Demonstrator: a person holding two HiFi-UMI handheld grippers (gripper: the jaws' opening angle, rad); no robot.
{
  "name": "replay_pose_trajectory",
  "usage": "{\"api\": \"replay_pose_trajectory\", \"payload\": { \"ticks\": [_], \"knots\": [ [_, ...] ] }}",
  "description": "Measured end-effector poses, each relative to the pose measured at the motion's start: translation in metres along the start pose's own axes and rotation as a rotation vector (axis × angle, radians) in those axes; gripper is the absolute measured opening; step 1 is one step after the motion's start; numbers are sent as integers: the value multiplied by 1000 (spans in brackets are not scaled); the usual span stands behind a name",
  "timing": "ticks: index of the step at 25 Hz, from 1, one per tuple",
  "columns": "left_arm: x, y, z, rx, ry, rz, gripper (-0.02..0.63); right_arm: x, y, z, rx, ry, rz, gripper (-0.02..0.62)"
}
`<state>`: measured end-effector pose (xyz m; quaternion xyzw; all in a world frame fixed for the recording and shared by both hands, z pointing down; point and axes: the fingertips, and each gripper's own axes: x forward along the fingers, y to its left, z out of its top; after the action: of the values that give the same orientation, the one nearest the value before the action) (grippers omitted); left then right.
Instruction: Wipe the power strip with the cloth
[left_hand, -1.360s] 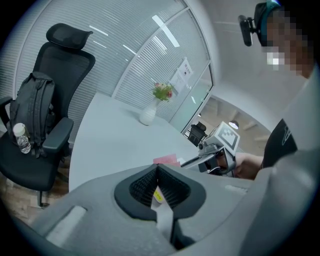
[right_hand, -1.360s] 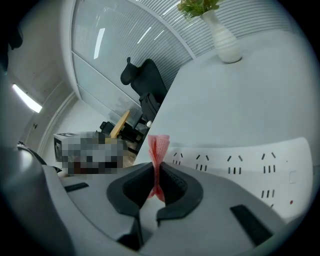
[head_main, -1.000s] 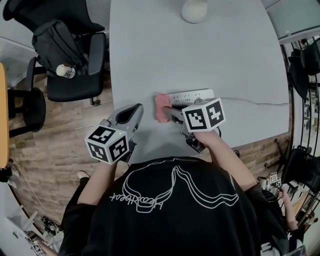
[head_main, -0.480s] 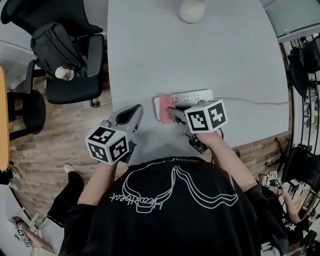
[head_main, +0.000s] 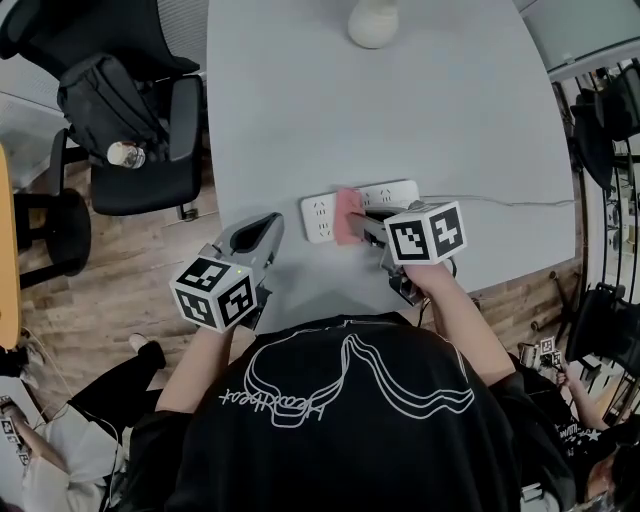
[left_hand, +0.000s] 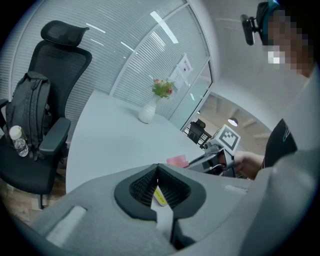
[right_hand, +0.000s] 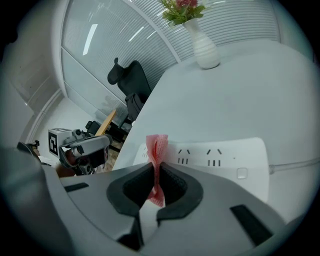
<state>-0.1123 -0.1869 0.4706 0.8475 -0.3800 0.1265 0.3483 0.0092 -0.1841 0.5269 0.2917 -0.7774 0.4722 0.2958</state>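
Pink cloth (head_main: 348, 214) bunched upright on white power strip (head_main: 320, 216); strip flat

Quick count: one power strip (head_main: 320, 217), one pink cloth (head_main: 348, 215), one vase (head_main: 373, 24), one bench (head_main: 450, 120), two grippers (left gripper (head_main: 263, 224), right gripper (head_main: 364, 226)), one backpack (head_main: 105, 100), one bottle (head_main: 125, 154).
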Motion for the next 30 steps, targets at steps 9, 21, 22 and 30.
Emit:
{"api": "replay_pose_trajectory", "payload": {
  "ticks": [9,21,22,30],
  "knots": [
    [5,-9,2,6,4,-10,11,-28,-30,-5,41,-31,-57,32],
    [12,-21,0,12,7,-15,11,-64,-79,-9,98,-75,-141,32],
    [12,-22,0,12,6,-17,11,-66,-82,-9,103,-78,-146,32],
    [16,-20,2,10,8,-17,11,-76,-100,-9,128,-83,-179,34]
  ]
}}
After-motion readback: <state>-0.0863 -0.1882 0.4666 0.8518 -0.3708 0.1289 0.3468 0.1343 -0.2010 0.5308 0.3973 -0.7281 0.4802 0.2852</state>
